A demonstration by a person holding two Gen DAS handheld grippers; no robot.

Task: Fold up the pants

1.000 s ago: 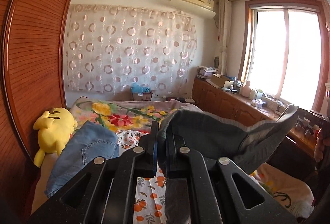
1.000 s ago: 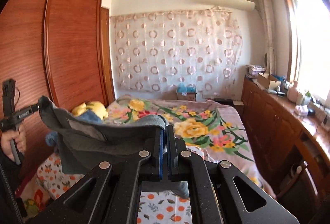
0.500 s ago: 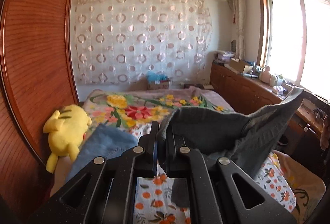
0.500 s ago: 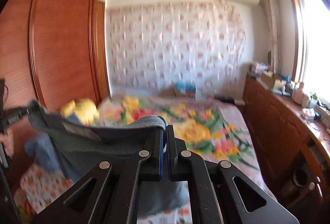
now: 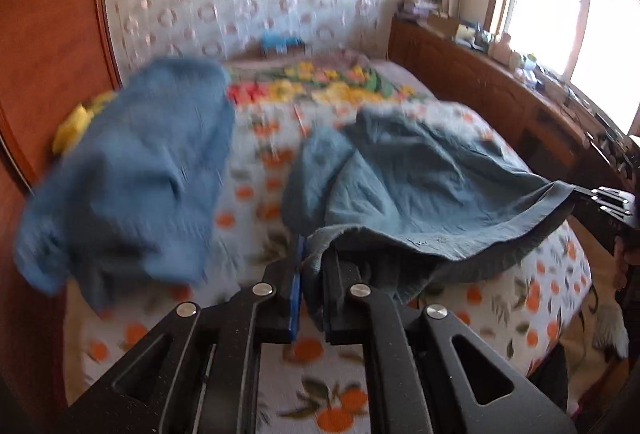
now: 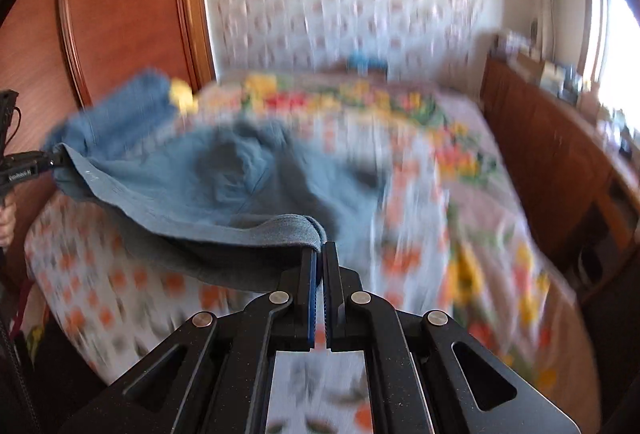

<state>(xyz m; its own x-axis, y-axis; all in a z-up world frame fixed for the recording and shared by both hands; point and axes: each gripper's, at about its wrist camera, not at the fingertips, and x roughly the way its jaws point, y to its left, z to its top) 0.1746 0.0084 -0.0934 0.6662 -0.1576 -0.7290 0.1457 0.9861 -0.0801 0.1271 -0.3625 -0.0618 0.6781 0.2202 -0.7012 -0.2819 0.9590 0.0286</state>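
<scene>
Left wrist view: grey-blue pants sag over the orange-print bedspread, waistband stretched between both grippers. Left gripper is opening, cloth still between its jaws; right gripper stays clamped on the waistband's other corner.

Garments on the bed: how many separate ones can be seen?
2. The grey-blue pants are spread between the left gripper and right gripper. A brighter blue denim garment lies on the bed's left side. Others may be hidden underneath.
</scene>
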